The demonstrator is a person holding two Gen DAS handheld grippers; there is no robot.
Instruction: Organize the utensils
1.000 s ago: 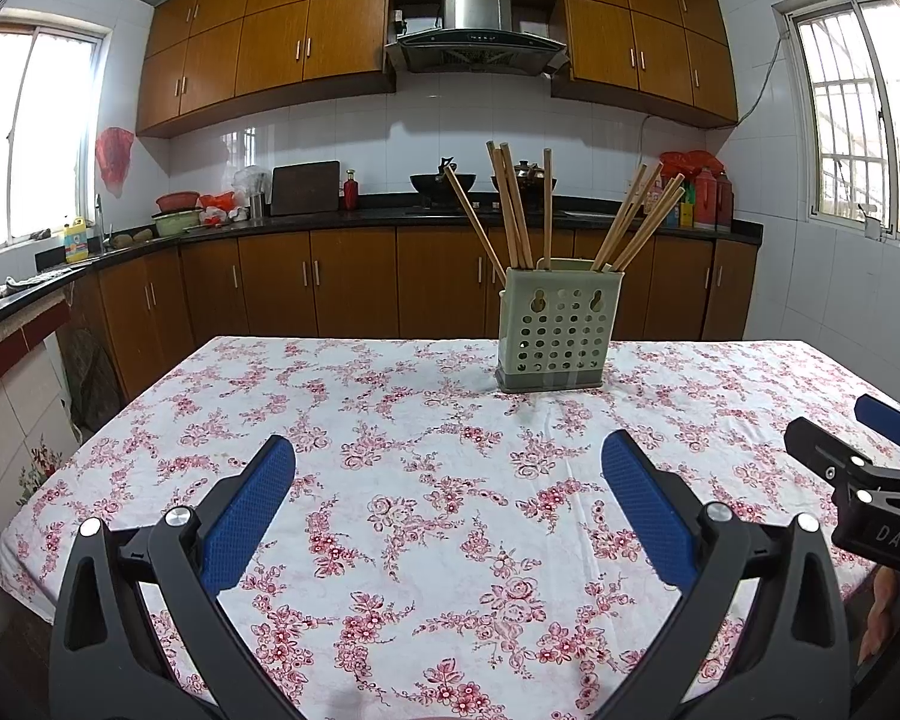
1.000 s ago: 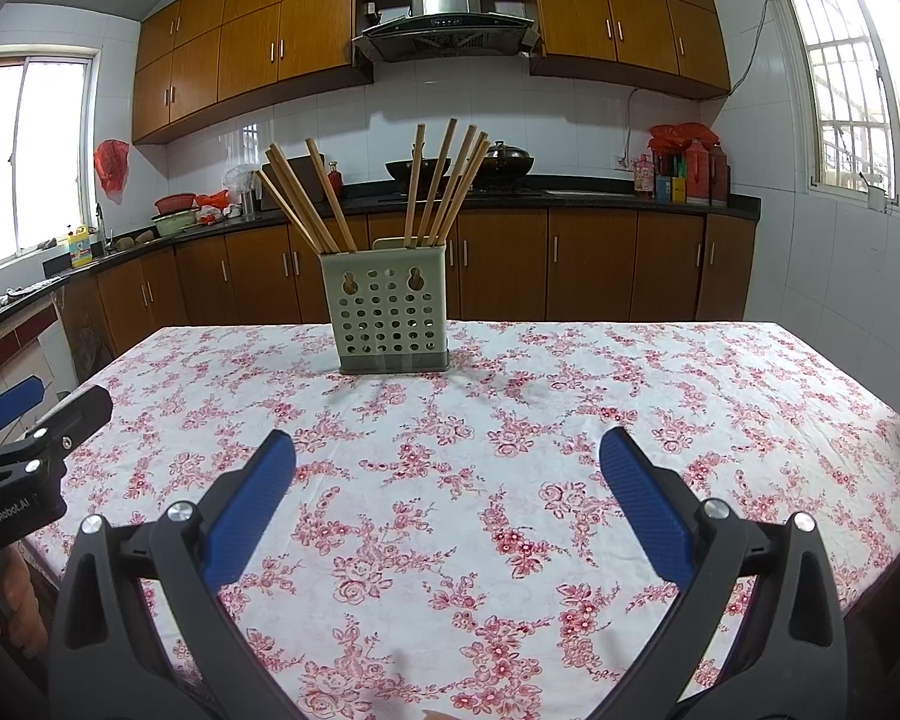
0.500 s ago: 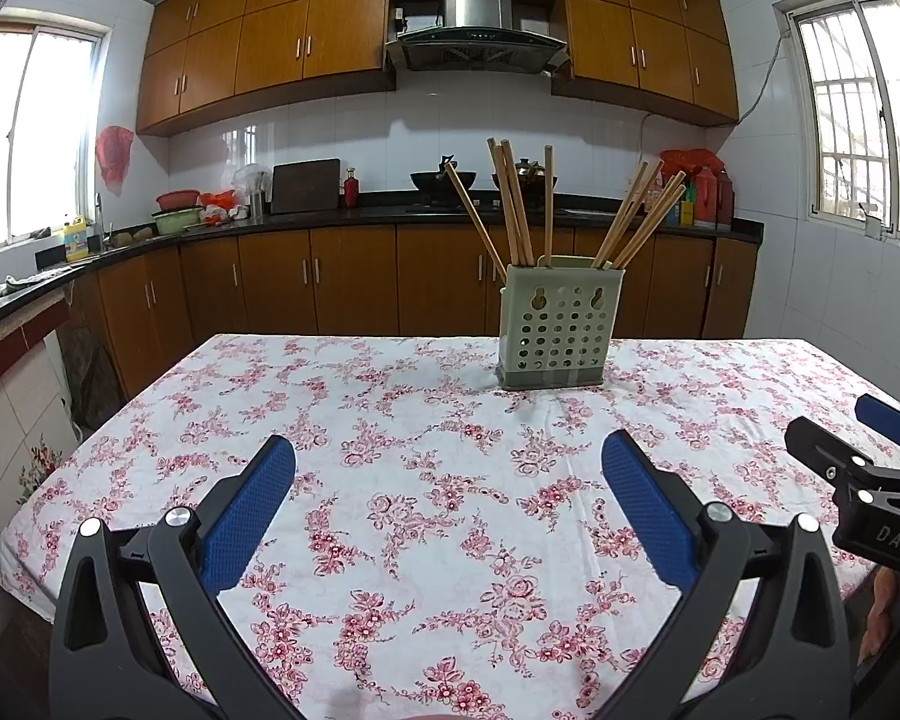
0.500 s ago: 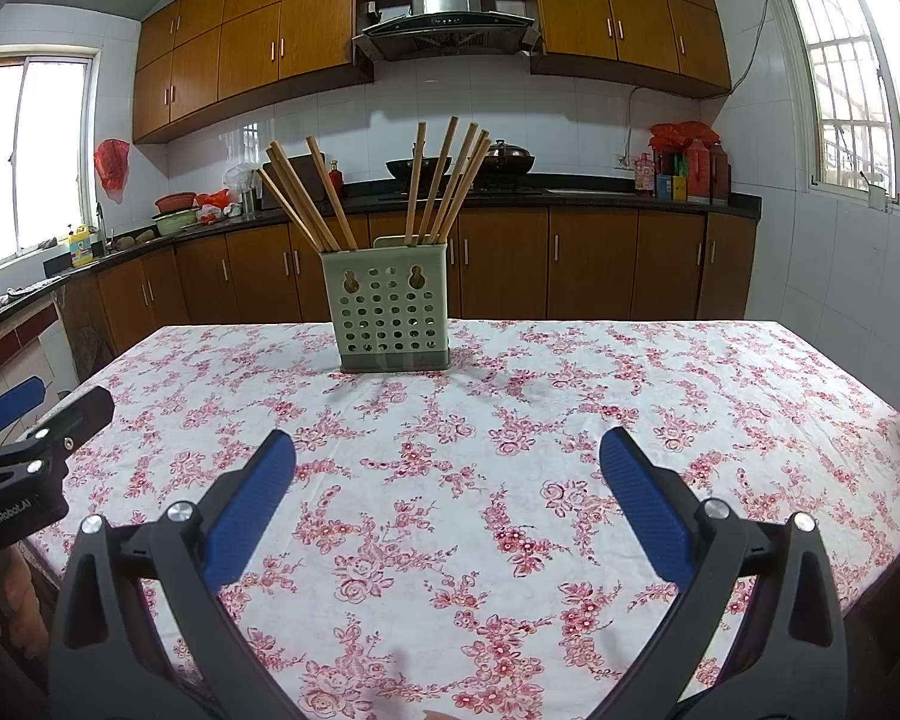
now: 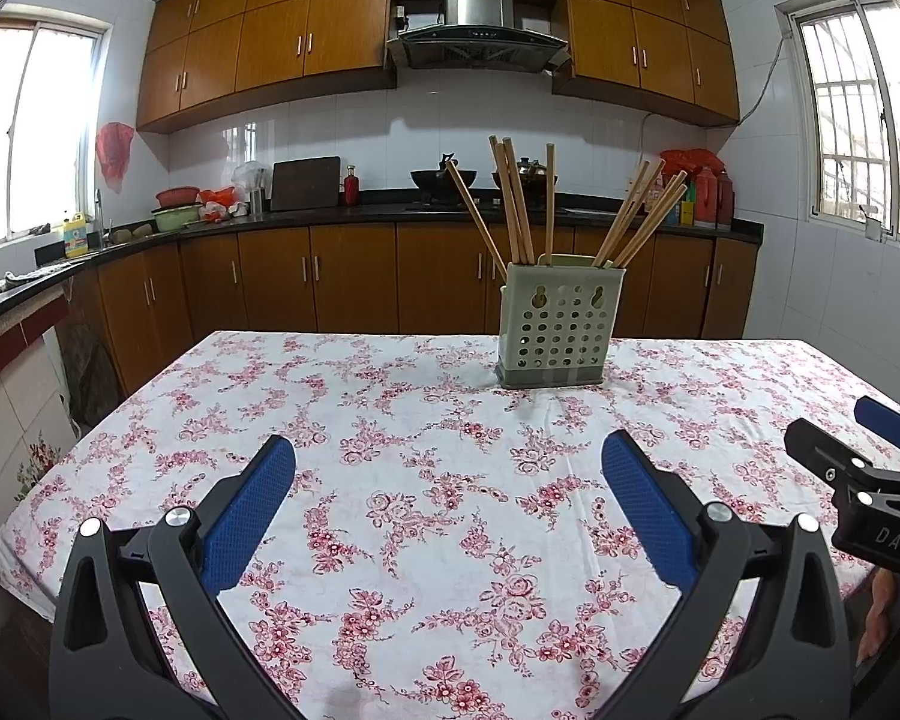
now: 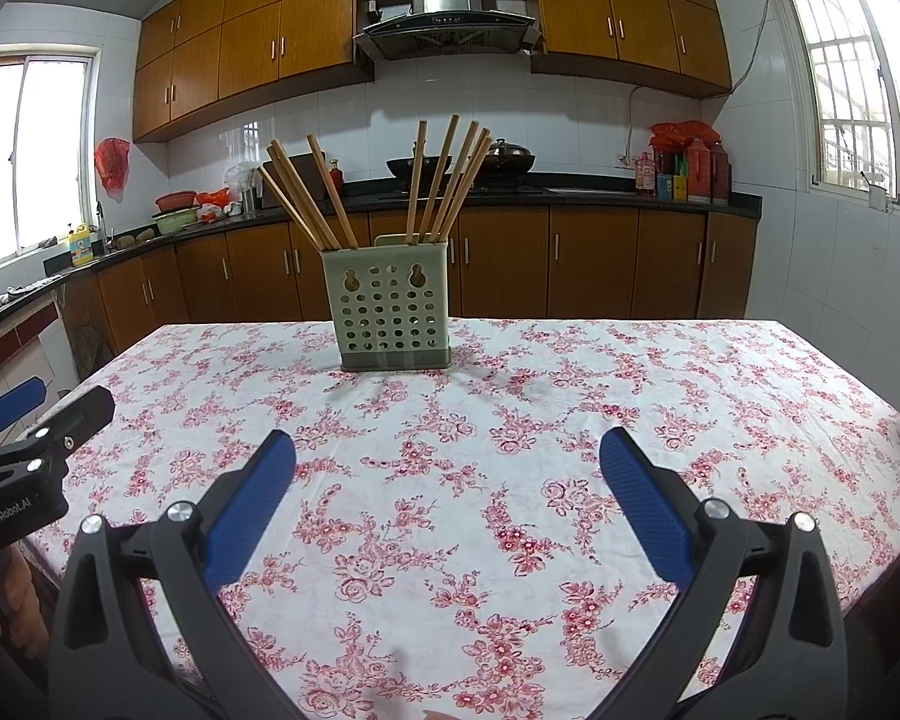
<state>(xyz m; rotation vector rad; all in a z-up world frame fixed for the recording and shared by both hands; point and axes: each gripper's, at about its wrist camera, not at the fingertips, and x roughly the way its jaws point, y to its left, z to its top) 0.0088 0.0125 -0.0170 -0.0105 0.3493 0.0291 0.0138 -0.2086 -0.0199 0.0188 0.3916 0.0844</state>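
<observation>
Chopsticks (image 6: pixel 444 180) all standing in holder (image 6: pixel 393 309) on worktop (image 6: pixel 570 420); both grippers (image 5: pixel 447 474) (image 6: pixel 447 468) wide open, empty; task apparently complete.

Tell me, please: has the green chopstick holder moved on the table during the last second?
No. The green chopstick holder stands at the same place against the cabinet doors behind it, and in the left wrist view too.

You can read two markings, both white on black gripper bodies. The right gripper (image 5: pixel 870 450), seen at the right edge of your left wrist view, bears "DAS". The left gripper (image 6: pixel 36 414), seen at the left edge of your right wrist view, bears "GenRobot.AI". Nothing else is legible.
</observation>
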